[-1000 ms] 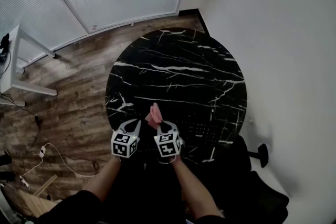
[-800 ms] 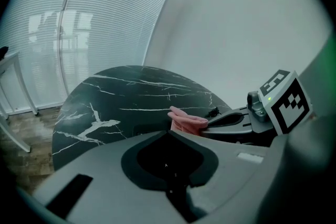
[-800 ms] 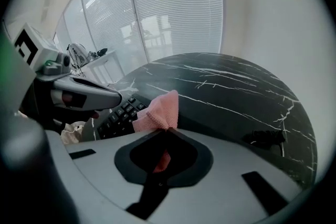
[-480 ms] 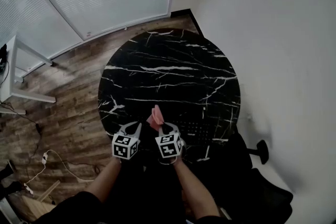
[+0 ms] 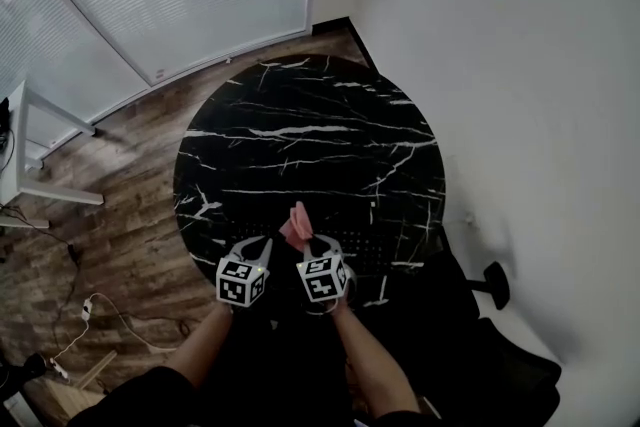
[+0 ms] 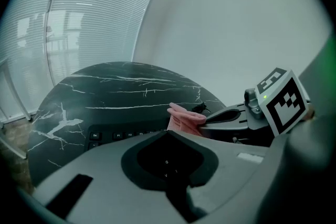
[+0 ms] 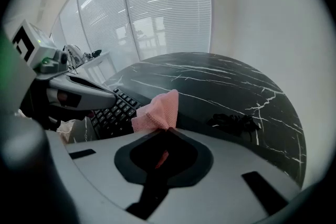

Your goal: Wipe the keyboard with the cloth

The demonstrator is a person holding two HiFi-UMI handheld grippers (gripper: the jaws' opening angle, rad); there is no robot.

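A black keyboard (image 5: 385, 248) lies on the round black marble table (image 5: 300, 145), along its near right edge. My right gripper (image 5: 306, 241) is shut on a pink cloth (image 5: 297, 224), which sticks up above the keyboard's left end. In the right gripper view the cloth (image 7: 158, 109) bunches out of the closed jaws (image 7: 168, 130), with the keyboard's keys (image 7: 113, 113) just to its left. My left gripper (image 5: 262, 241) hangs beside the right one, shut and holding nothing. In the left gripper view its tips (image 6: 168, 132) point at the keyboard (image 6: 123, 134) and the cloth (image 6: 185, 119).
A bundle of black cable (image 7: 233, 122) lies on the table beyond the keyboard. A white wall runs along the right, and a black office chair (image 5: 490, 290) stands by the table. To the left are wood floor, a white desk (image 5: 30, 145) and floor cables (image 5: 80, 315).
The head view has drifted, so the table sits further left in the picture. Both grippers and the cloth keep the same pose over the table's near edge.
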